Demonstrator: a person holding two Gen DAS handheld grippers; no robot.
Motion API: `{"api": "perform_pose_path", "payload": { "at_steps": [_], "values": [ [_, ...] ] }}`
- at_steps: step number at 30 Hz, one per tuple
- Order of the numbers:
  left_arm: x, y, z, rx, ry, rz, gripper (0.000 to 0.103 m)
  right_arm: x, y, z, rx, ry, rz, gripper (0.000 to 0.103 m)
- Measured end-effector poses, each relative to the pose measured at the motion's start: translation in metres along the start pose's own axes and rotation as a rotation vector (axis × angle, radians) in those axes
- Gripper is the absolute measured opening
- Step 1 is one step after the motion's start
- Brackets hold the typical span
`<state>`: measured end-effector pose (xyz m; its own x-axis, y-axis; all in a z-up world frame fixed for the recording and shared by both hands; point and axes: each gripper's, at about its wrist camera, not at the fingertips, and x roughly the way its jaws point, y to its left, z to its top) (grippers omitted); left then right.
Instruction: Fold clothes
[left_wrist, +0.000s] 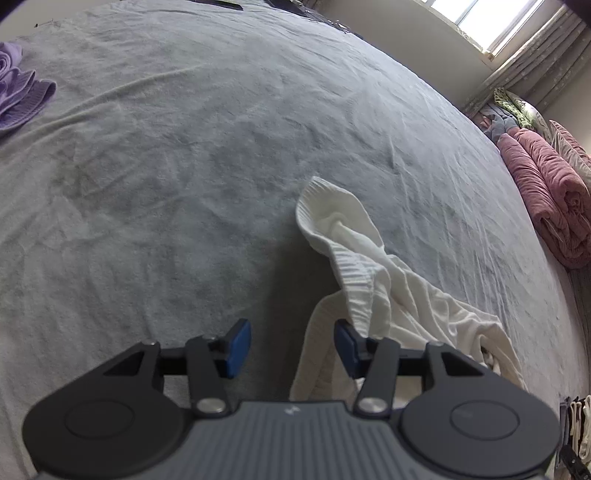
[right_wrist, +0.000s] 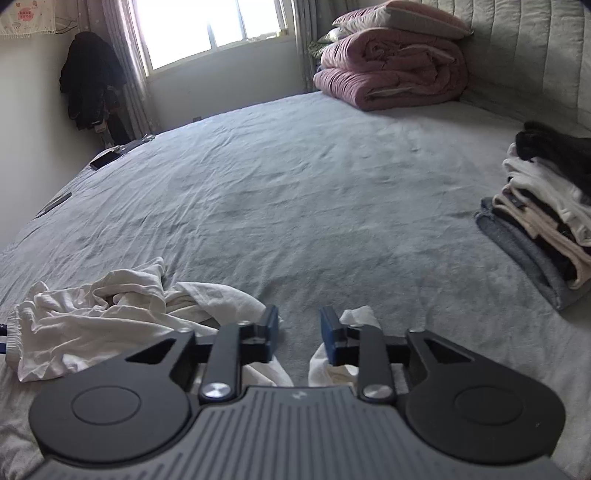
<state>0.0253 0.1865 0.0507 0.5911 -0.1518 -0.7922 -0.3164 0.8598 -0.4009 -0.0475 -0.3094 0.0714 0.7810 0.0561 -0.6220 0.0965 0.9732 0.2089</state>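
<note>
In the left wrist view, the left hand-held gripper (left_wrist: 293, 349) is hovering with jaws spread and nothing between them, the white garment (left_wrist: 373, 280) lying crumpled just beside its right pad. Wide grey bed sheet (left_wrist: 184, 166) is lying open ahead, a purple cloth (left_wrist: 18, 92) at the far left edge.

In the right wrist view, the right hand-held gripper (right_wrist: 298, 334) is gaping too, the white garment (right_wrist: 110, 314) bunching around it. A folded stack (right_wrist: 546, 221) is sitting at the right edge, a pink quilt (right_wrist: 388, 74) far back.

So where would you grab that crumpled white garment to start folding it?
Probably the ribbed hem of the white garment, which sticks out flat on the bed. Come from the bare-sheet side with the open left gripper; elsewhere the cloth is bunched.
</note>
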Motion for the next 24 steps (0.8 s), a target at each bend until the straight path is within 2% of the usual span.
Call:
{"api": "perform_pose_path", "payload": {
  "at_steps": [1,4,9,12,14,15,16,19,24],
  "values": [
    [0.001,0.000,0.001,-0.005,-0.003,0.001,0.053,0.008,0.002,0.001,0.002,0.016,0.011,0.053],
    [0.001,-0.003,0.001,0.001,-0.016,0.021,0.054,0.032,0.014,0.001,-0.045,0.044,0.024,0.053],
    [0.002,-0.006,0.003,0.012,-0.018,0.032,0.055,0.066,0.055,-0.007,-0.363,0.051,-0.002,0.053],
    [0.000,-0.007,0.005,0.005,-0.024,0.035,0.056,0.085,0.071,-0.010,-0.500,0.047,-0.021,0.052],
    [-0.002,-0.007,0.006,0.002,-0.032,0.028,0.057,0.095,0.076,-0.010,-0.556,0.051,-0.020,0.039],
    [-0.002,-0.007,0.007,0.005,-0.032,0.029,0.058,0.098,0.078,-0.008,-0.571,0.060,-0.025,0.015],
    [-0.001,-0.008,0.007,0.007,-0.030,0.030,0.058,0.100,0.079,-0.005,-0.583,0.070,-0.031,0.009],
    [0.000,-0.008,0.008,0.008,-0.026,0.029,0.058,0.087,0.077,0.013,-0.574,0.002,-0.070,0.008],
    [0.001,-0.010,0.010,0.019,-0.039,0.045,0.058,0.060,0.058,0.066,-0.462,-0.187,-0.155,0.007]
  ]
}}
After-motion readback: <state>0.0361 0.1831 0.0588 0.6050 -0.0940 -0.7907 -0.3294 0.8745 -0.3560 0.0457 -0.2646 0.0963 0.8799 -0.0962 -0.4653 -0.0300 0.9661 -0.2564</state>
